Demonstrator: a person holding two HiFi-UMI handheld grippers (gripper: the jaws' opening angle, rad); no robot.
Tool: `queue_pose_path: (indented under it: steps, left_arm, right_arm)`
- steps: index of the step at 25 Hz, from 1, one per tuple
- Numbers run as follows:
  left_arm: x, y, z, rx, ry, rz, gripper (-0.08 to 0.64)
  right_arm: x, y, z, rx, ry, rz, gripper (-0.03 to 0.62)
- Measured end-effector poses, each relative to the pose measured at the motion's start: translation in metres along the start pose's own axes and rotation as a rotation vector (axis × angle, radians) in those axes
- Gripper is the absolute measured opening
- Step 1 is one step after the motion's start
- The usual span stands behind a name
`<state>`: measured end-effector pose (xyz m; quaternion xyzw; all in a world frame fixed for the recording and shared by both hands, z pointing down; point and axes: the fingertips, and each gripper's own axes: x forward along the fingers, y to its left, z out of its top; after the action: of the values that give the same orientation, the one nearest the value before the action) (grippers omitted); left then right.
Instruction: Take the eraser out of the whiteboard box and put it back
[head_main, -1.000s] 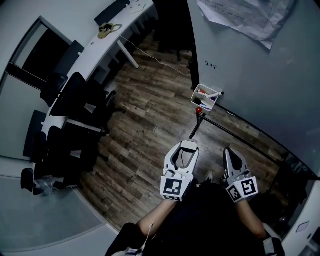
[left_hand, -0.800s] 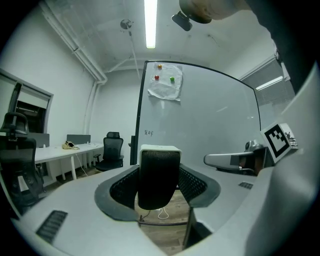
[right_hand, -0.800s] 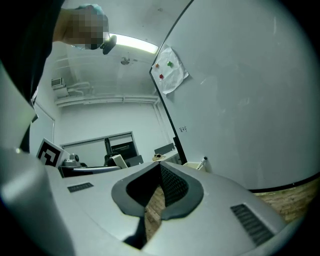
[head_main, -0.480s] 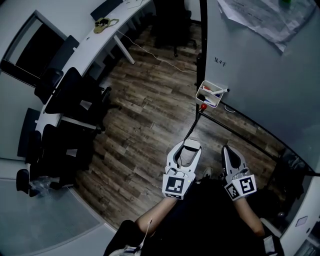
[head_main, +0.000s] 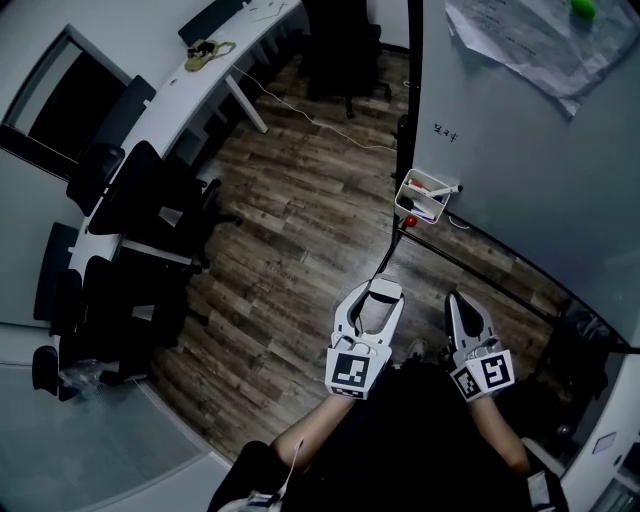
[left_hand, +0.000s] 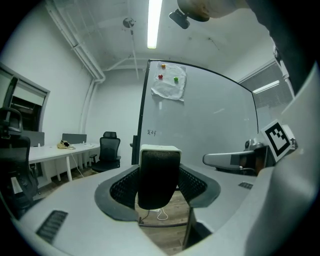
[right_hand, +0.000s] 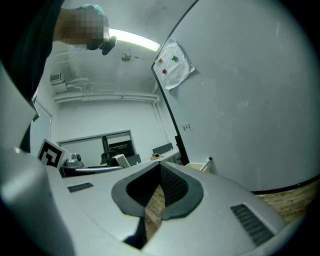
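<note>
My left gripper (head_main: 379, 297) is held low in front of the person, shut on the eraser (head_main: 385, 288). In the left gripper view the eraser (left_hand: 159, 175) stands upright between the jaws, black felt facing the camera and a white back on top. The whiteboard box (head_main: 425, 195), a small white tray with markers in it, hangs on the whiteboard (head_main: 520, 150) well ahead of both grippers. My right gripper (head_main: 462, 308) is beside the left one, shut and holding nothing. In the right gripper view the box (right_hand: 200, 165) shows just right of the jaw tips, against the board.
A long white desk (head_main: 190, 90) with several black office chairs (head_main: 150, 200) runs along the left. A white cable (head_main: 300, 110) lies on the wooden floor. The board's stand has a red knob (head_main: 408, 221) under the box. A paper sheet (head_main: 530, 40) is pinned to the board.
The whiteboard and its box have slid slightly right and down in the head view as the person's view shifts. Both grippers keep their pose, and the eraser stays in the left one.
</note>
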<state>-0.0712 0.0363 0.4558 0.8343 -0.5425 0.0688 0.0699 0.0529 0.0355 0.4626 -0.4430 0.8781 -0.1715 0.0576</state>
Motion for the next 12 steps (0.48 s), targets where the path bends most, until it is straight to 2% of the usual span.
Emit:
queue_pose_path:
  steps: [12]
  left_arm:
    - [-0.0004, 0.0015, 0.0008, -0.022, -0.024, 0.002, 0.244]
  right_arm:
    - [0.0025, 0.0003, -0.0039, -0.002, 0.010, 0.004, 0.015]
